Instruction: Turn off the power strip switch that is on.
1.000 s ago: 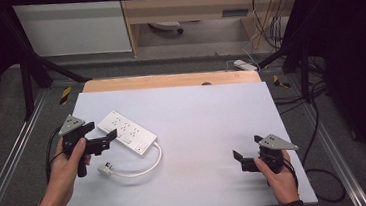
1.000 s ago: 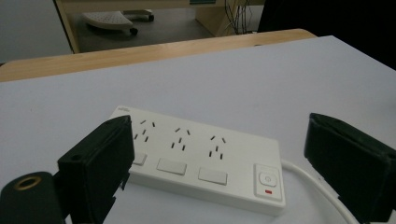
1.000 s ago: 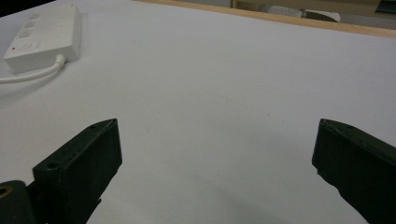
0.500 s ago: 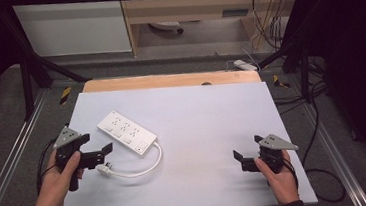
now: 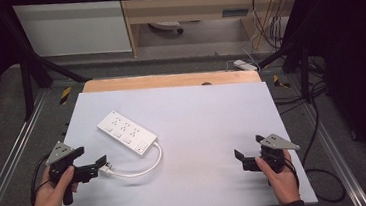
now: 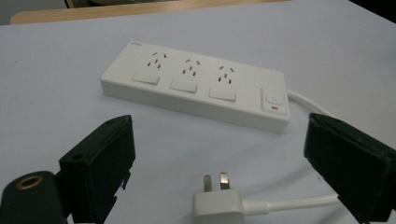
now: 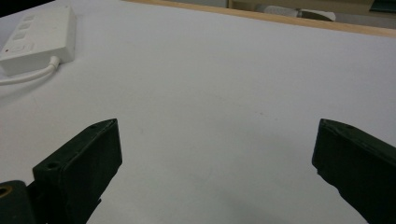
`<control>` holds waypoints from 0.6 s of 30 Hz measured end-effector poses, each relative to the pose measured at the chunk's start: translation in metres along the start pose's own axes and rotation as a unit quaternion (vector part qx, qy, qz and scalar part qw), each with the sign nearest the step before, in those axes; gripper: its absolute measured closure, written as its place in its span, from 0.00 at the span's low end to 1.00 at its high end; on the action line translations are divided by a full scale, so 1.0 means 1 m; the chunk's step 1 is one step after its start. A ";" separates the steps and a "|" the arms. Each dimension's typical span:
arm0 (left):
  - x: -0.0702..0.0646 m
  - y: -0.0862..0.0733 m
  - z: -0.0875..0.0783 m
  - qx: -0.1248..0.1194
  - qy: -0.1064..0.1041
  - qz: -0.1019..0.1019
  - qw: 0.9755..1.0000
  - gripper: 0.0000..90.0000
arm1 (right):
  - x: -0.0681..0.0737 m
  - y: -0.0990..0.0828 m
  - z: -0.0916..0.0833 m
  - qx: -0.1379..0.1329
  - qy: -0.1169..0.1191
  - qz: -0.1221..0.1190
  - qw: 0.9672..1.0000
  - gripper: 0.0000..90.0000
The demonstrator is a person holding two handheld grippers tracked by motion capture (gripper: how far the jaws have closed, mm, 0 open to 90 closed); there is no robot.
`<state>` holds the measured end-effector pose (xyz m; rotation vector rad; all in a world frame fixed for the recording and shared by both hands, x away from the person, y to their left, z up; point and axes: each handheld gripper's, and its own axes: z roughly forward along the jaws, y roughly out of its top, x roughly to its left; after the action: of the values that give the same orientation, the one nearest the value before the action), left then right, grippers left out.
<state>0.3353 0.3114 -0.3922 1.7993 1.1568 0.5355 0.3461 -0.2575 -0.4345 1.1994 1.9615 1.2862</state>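
Two wide-open jaws of the left gripper (image 6: 219, 154) stand either side of the plug (image 6: 219, 205), holding nothing; the plug lies flat on the table (image 5: 207, 116), prongs pointing far, toward the strip (image 6: 196, 84). In the high view the left gripper (image 5: 98, 166) sits at the near left edge with the plug (image 5: 105, 169) just at its tips, and the cord (image 5: 144, 167) loops right and back up to the strip (image 5: 126, 133). The step in hand looks like grasping the plug. To do it well, ease forward until the plug body, not the prongs or cord, lies squarely between the jaws, then close on its flat sides. Keep the prongs level and facing the sockets, so the push in needs no re-grip. The right gripper (image 5: 249, 161) rests near right, well apart, jaws wide and empty (image 7: 215, 158); it could steady the strip.
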 end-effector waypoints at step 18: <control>-0.010 -0.042 -0.002 0.014 0.000 0.015 1.000 0.10 | -0.004 -0.004 0.004 0.026 -0.018 0.003 1.000 0.02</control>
<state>0.3086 0.3101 -0.4257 1.8430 1.1436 0.5396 0.3496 -0.2597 -0.4402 1.2447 1.9781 1.2158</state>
